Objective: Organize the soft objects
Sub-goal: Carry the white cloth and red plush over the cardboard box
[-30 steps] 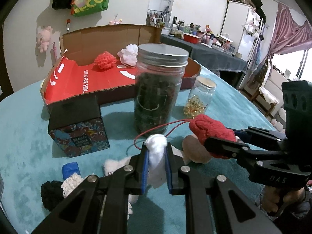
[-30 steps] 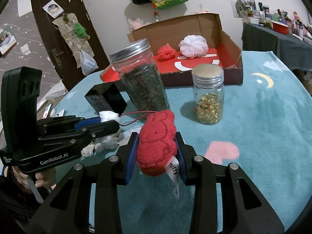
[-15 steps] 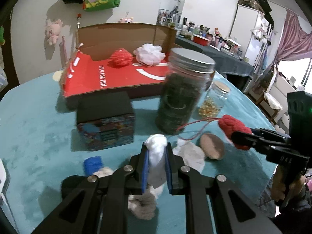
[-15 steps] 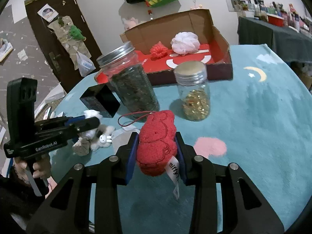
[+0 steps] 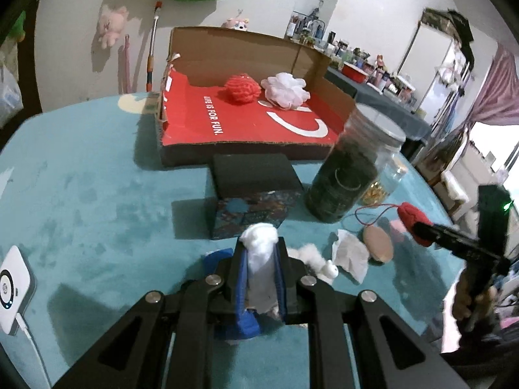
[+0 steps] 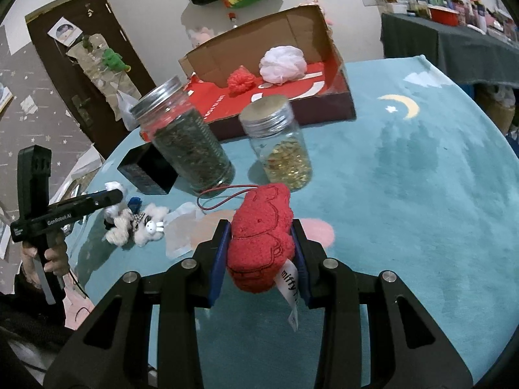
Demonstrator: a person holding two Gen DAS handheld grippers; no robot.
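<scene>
Charger pad [image 5: 13, 283] only left-view

red box liner [image 5: 207, 120]: "LIFE IS FOR FUN."
left hand-held gripper [image 6: 112, 197] body: "GenRobot.AI"
red plush [image 6: 262, 236] tag: "miffy"

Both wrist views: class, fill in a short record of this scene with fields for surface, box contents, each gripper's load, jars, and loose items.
surface: teal cloth with moon print
box: open cardboard, red inside; holds a red pompom and a white pouf
left gripper: shut on a white soft toy
right gripper: shut on a red plush with a tag and red cord
jars: tall dark-filled jar; small jar of gold capsules; both lidded, upright
loose items: white bunny toy, black box, near the tall jar
</scene>
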